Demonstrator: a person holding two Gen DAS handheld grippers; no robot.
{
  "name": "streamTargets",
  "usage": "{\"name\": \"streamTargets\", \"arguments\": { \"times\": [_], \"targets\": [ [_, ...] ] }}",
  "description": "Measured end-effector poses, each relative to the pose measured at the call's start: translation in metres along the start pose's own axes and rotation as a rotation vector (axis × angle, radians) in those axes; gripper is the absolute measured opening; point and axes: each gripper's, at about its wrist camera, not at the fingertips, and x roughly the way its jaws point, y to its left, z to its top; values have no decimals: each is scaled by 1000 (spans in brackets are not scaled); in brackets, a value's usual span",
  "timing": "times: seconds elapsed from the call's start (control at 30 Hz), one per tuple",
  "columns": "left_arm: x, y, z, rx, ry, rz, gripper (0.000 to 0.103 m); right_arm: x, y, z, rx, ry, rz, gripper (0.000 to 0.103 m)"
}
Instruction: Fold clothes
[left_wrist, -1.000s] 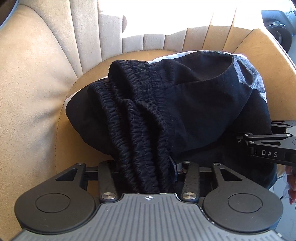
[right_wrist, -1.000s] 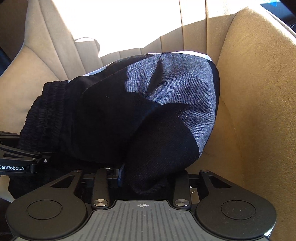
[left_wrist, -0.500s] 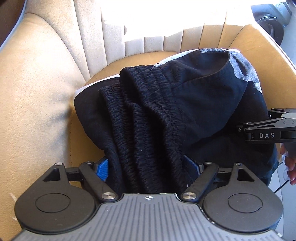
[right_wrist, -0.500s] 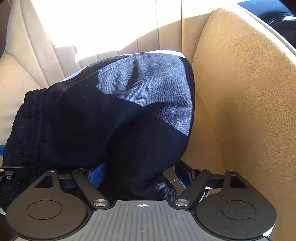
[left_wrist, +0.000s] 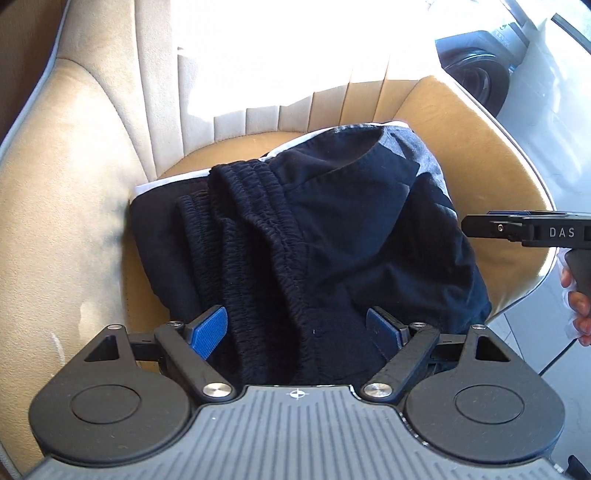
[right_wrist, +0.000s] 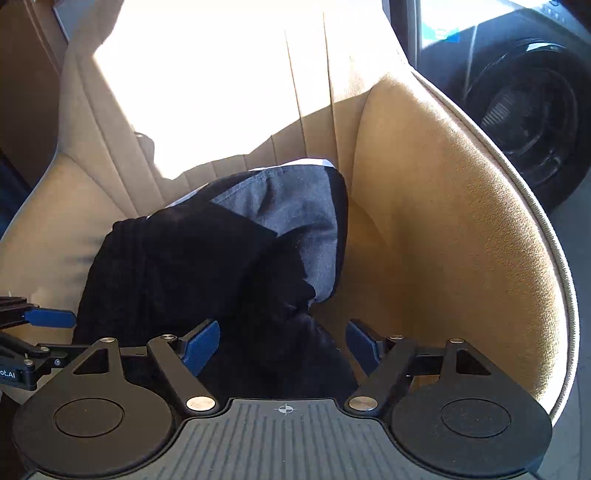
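While both grippers gape, black shorts (left_wrist: 314, 236) fill armchair (left_wrist: 74, 221).

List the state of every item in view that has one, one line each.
left gripper: open, jaws either side of the cloth.
right gripper: open, jaws apart around the near edge.
black garment: folded into a bundle, lying on the seat.
armchair: upright, holding the garment.

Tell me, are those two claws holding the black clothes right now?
No. Both the left gripper and right gripper are open; the black trousers lie loose on the chair.
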Motion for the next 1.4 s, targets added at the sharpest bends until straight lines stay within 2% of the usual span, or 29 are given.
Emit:
{"name": "streamTargets", "arguments": {
  "times": [0.13,0.23,0.3,0.43,0.57,0.63,0.7,0.8,0.9,0.97,1.0,1.03,1.1,1.2,1.27,1.33,1.4],
  "targets": [
    [23,-7,2,51,53,16,84,14,-17,-26,149,33,-61,62],
    [36,-5,5,39,88,34,84,14,-33,-41,315,25,-59,62],
    [44,-4,7,29,107,37,84,11,-37,-46,375,9,-56,62],
    [52,-5,9,56,128,53,84,-10,-32,-56,385,-44,-99,62],
    [57,-9,8,73,142,74,88,-22,-35,-71,471,-79,-140,62],
    [60,-11,7,71,146,83,92,-12,-38,-72,483,-69,-158,57],
    [62,-14,5,70,149,93,98,0,-40,-72,487,-56,-178,55],
    [64,-16,2,71,148,102,100,24,-37,-63,431,-20,-157,56],
    [66,-15,-1,75,150,104,101,42,-32,-58,363,14,-190,55],
    [67,-13,-3,77,154,104,101,50,-33,-57,348,43,-179,44],
    [66,-12,-3,76,155,104,101,51,-32,-57,337,50,-179,33],
    [66,-12,-4,75,156,104,101,49,-31,-56,322,53,-185,15],
    [68,-11,-2,72,160,100,101,39,-26,-57,329,23,-244,13],
    [69,-10,-1,67,169,72,101,31,-25,-65,452,11,-296,13],
    [73,-10,2,69,172,70,101,34,-30,-67,552,40,-298,19],
    [74,-8,1,77,174,75,101,31,-29,-56,540,57,-316,32],
    [73,-6,0,75,171,74,101,18,-19,-41,440,13,-316,33]
  ]
}}
